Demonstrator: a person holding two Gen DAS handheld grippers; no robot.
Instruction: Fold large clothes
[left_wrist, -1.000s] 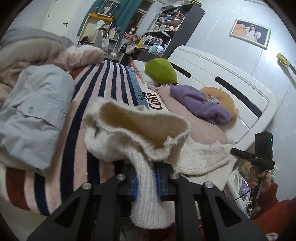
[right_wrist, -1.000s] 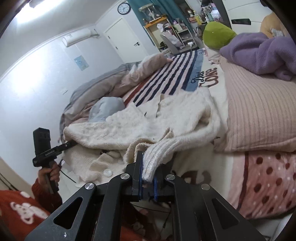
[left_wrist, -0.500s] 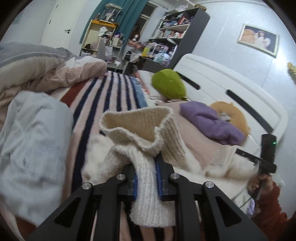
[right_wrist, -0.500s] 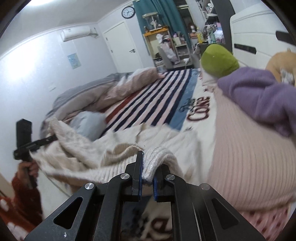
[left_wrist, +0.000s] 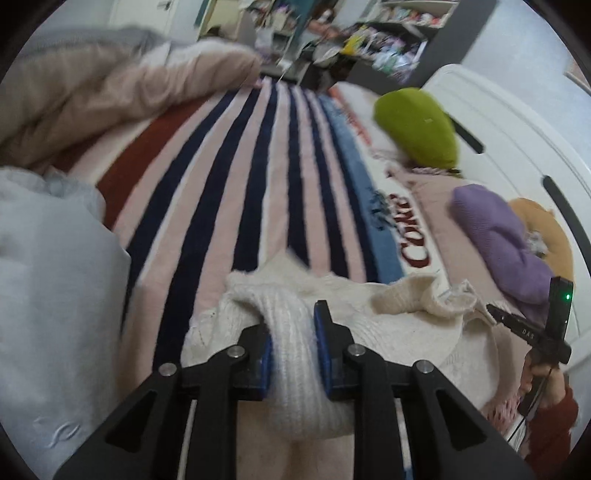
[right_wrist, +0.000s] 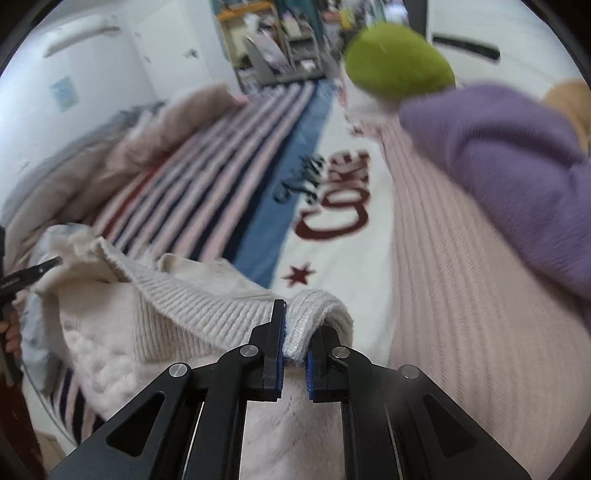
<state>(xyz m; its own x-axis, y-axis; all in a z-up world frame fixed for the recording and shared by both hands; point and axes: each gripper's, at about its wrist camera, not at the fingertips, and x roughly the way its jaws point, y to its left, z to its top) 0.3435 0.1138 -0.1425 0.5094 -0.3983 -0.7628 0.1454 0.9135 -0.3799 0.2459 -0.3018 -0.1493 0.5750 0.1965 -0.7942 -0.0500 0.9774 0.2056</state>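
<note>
Your left gripper (left_wrist: 293, 334) is clamped on a thick ribbed fold of the cream sweater (left_wrist: 388, 332), the knit bulging out between its blue pads (left_wrist: 320, 339). Your right gripper (right_wrist: 293, 341) pinches another ribbed edge of the same sweater (right_wrist: 155, 332), the cloth looping up over its fingertips.

The sweater lies in a loose heap on the near end of the striped blanket (left_wrist: 236, 177), stretched between your two grippers, with a rumpled cuff or edge rising on the side toward the purple garment (left_wrist: 495, 236). Beyond the sweater the blanket runs away in navy, pink and red bands, and its white panel with the "Coke" lettering (right_wrist: 336, 206) sits just past the sweater's far edge. A pink ribbed cover (right_wrist: 461, 295) lies beside that panel, under the purple garment. A green cushion (left_wrist: 417, 125) rests at the blanket's far corner. A pale grey cloth (left_wrist: 48, 295) is bunched on the blanket's other side, near the sweater.
</note>
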